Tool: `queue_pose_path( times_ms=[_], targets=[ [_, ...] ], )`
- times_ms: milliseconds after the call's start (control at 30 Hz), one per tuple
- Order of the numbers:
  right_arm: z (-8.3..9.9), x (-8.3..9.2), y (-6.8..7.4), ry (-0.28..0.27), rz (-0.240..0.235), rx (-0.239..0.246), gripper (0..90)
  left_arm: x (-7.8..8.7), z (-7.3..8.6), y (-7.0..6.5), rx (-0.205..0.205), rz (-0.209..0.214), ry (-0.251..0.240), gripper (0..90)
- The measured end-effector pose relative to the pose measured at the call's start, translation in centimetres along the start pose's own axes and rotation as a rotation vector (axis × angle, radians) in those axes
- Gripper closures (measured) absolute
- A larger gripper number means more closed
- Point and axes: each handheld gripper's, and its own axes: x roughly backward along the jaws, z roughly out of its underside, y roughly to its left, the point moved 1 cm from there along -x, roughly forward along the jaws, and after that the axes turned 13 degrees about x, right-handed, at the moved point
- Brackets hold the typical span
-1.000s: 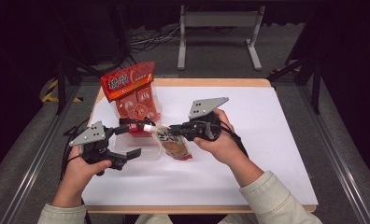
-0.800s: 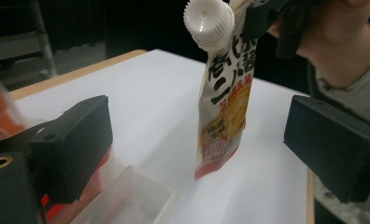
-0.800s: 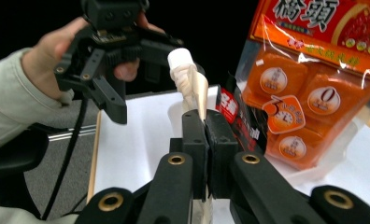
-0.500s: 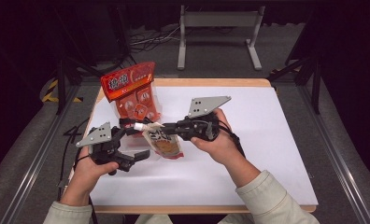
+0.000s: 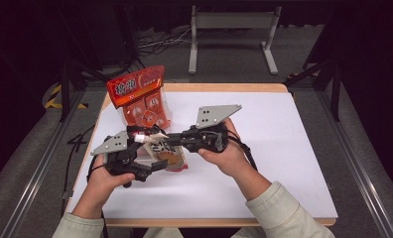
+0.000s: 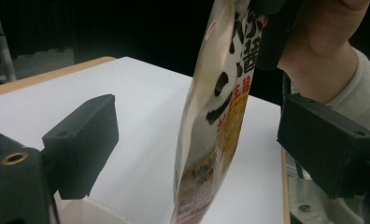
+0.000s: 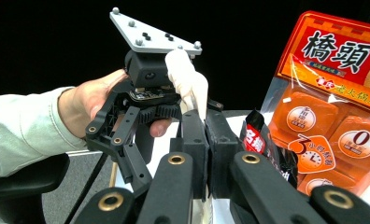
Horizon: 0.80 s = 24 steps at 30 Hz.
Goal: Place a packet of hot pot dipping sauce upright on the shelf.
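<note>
My right gripper (image 5: 154, 141) points left and is shut on the top edge of a pale food pouch (image 5: 168, 154) with black and orange print, which hangs below it over the white table (image 5: 284, 148). In the right gripper view the jaws (image 7: 206, 126) pinch the pouch's white edge (image 7: 192, 86). My left gripper (image 5: 152, 152) reaches in from the left, its jaws either side of the pouch. In the left gripper view the pouch (image 6: 216, 130) hangs between the two pads (image 6: 82, 142) without touching them. Those jaws have just been closing and stand open.
A tall orange snack bag (image 5: 140, 99) stands at the table's back left, close behind both grippers, and also sits at the right of the right gripper view (image 7: 332, 107). A metal stand (image 5: 231, 29) is on the floor beyond the table. Bare white table lies to the right.
My left gripper has moved right towards the pouch, so the pouch now hangs between its jaws. The right gripper keeps its hold and has hardly moved.
</note>
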Motion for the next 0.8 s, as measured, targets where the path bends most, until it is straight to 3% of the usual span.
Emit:
queue_pose_path(
  times_ms=[200, 333, 500, 533, 667, 800],
  targets=[
    [0.25, -0.43, 0.15, -0.004, -0.011, -0.004, 88.1, -0.39, 0.17, 0.0, -0.01, -0.002, 0.024, 21.0],
    [0.44, -0.61, 0.13, -0.006, -0.011, -0.009, 88.0, -0.6, 0.4, -0.07, 0.005, -0.007, 0.071, 27.5],
    [0.63, -0.64, 0.08, -0.008, -0.005, -0.012, 88.1, -0.6, 0.4, -0.04, 0.001, -0.002, 0.078, 35.8],
    [0.65, -0.63, 0.1, -0.012, -0.005, -0.013, 88.0, -0.57, 0.41, -0.09, 0.003, 0.009, 0.073, 42.8],
    [0.67, -0.59, 0.11, -0.016, -0.002, -0.014, 87.9, -0.35, 0.37, -0.11, -0.005, 0.014, 0.07, 55.5],
    [0.71, -0.4, 0.12, -0.023, 0.002, -0.013, 87.9, -0.04, 0.32, -0.08, 0.04, 0.052, 0.084, 68.2]
  ],
)
